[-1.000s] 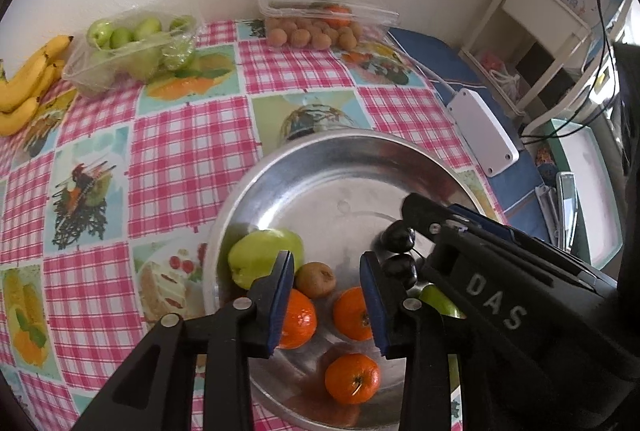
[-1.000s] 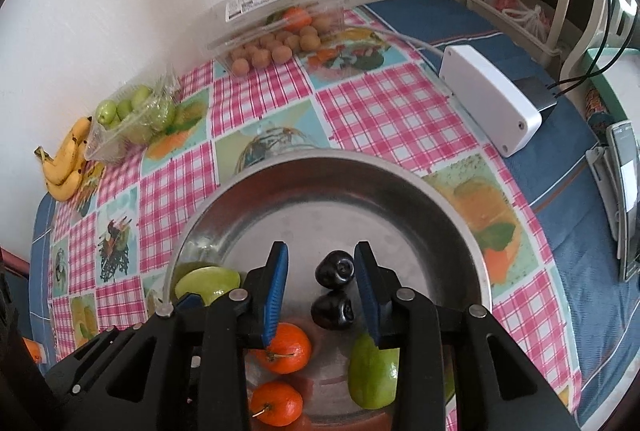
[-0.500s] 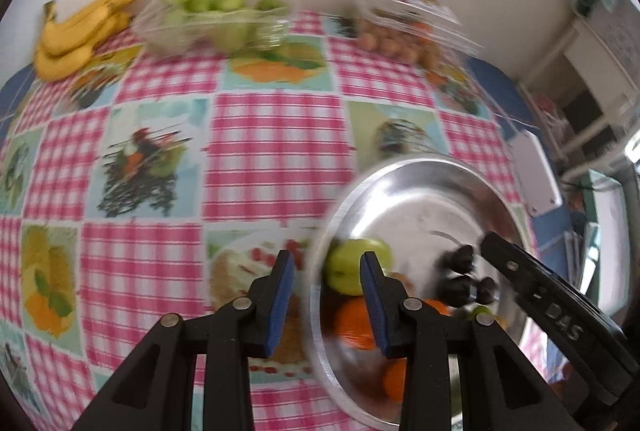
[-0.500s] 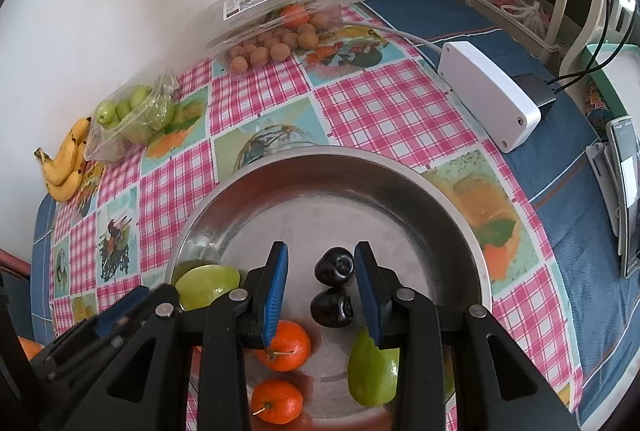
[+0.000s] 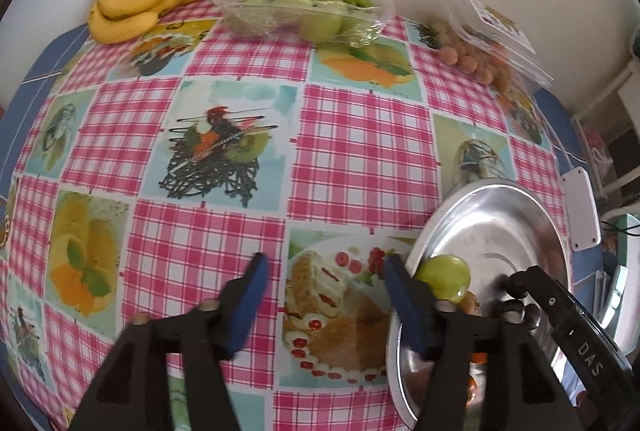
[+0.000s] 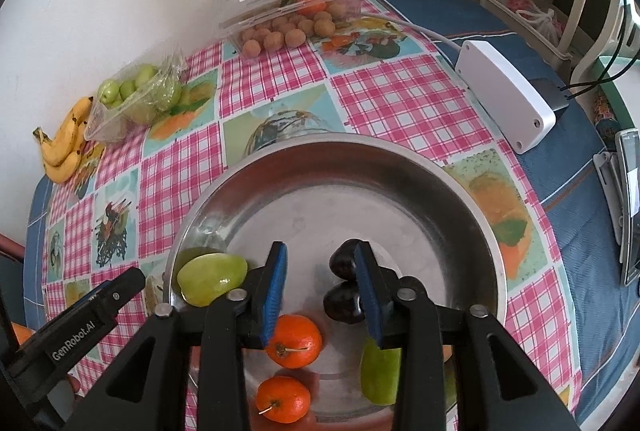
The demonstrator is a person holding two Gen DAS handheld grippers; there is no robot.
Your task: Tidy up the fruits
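Dark plums [image 6: 345,283] lie just beside the opening right gripper [image 6: 322,289].

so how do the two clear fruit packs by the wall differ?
The green fruit pack is a soft, crinkled wrapper torn open at the top, holding few, larger green fruits. The brown fruit pack is a rigid box with a labelled lid ajar, holding many small brown fruits plus something orange. The green one lies next to the bananas; the brown one is nearer the white box. Both are transparent and sit at the table's far edge.
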